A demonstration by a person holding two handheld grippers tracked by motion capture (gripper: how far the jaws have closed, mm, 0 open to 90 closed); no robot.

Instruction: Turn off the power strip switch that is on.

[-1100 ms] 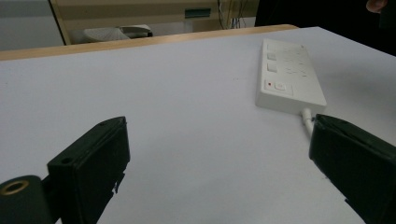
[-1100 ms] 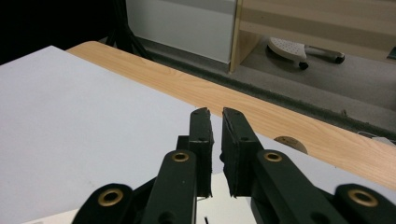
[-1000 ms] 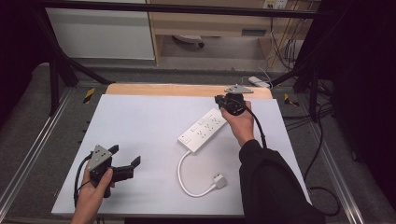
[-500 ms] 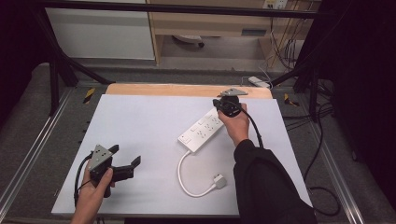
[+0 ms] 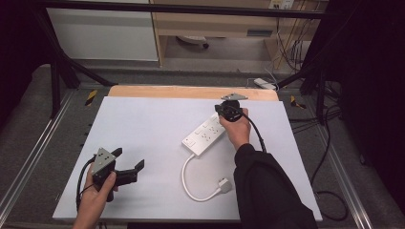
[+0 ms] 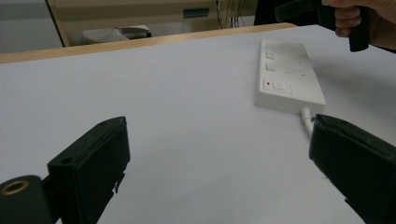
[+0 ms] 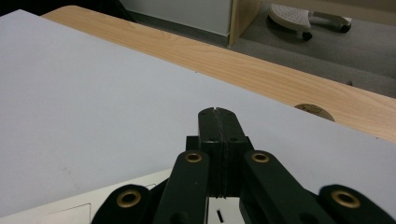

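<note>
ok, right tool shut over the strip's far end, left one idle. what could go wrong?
1. Right tool is shut with nothing between its jaws; pressing down could tip or skid the power strip.
2. The loose cord and plug may drag along.
3. Left tool is open and apart from the strip, so nothing steadies it.

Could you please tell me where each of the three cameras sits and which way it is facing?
High view: above the person's side, looking forward and down on the table; both forearms, left hand-held gripper, right hand-held gripper.
Left gripper view: low over the table, along open jaws toward the power strip; the other hand shows.
Right gripper view: above the strip's far end, along shut jaws toward the wooden edge.
All three share the power strip.
</note>
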